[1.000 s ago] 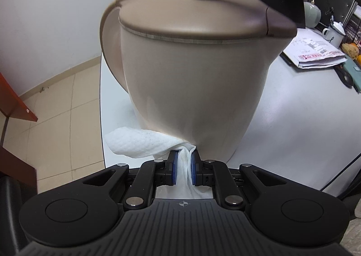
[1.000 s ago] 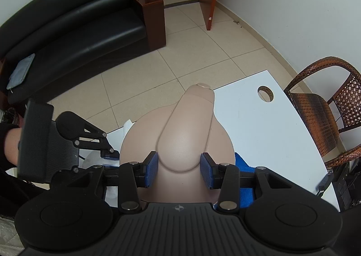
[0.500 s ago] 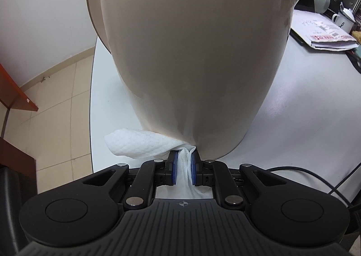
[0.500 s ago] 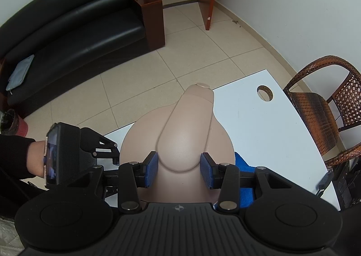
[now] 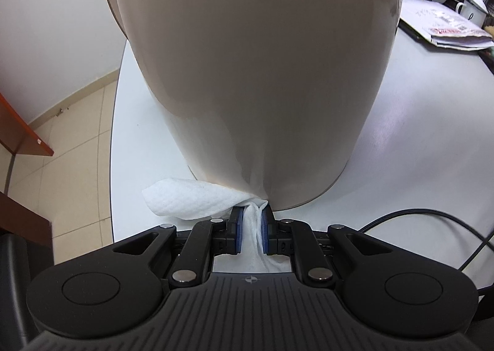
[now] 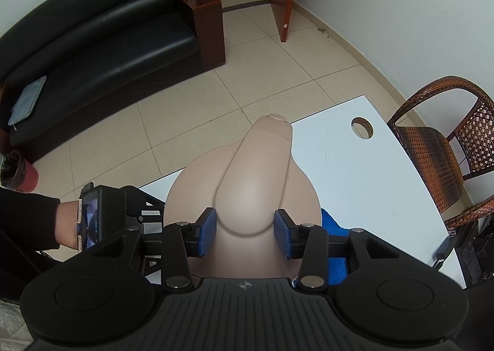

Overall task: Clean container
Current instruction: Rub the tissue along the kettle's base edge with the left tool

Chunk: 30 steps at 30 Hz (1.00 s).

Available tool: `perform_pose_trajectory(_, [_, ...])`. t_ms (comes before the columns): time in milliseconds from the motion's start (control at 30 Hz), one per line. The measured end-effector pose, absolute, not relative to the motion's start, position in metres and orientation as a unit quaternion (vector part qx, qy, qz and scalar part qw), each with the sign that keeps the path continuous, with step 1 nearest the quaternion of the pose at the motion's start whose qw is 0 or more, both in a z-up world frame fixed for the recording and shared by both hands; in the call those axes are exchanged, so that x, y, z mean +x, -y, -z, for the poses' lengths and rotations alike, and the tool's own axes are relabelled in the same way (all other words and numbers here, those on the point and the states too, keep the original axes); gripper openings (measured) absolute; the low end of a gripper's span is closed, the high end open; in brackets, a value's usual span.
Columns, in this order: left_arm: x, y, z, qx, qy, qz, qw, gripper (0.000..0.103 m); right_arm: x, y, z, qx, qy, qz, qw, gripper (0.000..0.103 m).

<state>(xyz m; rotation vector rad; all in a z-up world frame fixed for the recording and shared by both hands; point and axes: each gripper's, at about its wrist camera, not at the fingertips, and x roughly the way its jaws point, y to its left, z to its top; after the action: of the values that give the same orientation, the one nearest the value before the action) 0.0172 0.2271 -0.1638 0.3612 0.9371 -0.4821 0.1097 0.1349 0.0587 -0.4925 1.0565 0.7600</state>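
The beige container (image 5: 256,73) stands on the white surface (image 5: 416,150). From the left wrist camera, the left tongs (image 5: 250,229) are clenched on a white paper towel (image 5: 191,199), pressing it against the container's lower wall near its base; a black cable (image 5: 432,218) curves beside them. Only the right wrist camera shows the lid from above: the right tongs (image 6: 246,233) straddle its raised handle (image 6: 256,178), pads at either side. There a sleeved hand (image 6: 66,224) holds the left device, and a blue cloth (image 6: 335,246) lies just beside the container.
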Motion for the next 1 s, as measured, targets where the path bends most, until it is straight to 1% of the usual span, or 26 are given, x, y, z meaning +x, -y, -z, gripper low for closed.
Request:
perform_pose_trajectory(367, [0.019, -0.229, 0.156, 0.174, -0.448, 0.222, 0.848, 0.014, 0.112, -0.135, -0.06, -0.225, -0.486, -0.348, 0.769, 0.044])
perform_pose_trajectory(800, [0.006, -0.224, 0.103, 0.158, -0.433, 0.208, 0.863, 0.014, 0.115, -0.135, -0.058, -0.226, -0.485, -0.348, 0.77, 0.044])
perform_pose_trajectory(1000, [0.006, -0.222, 0.096, 0.161, -0.435, 0.204, 0.862, 0.014, 0.116, -0.136, -0.056, -0.227, -0.485, -0.349, 0.769, 0.044])
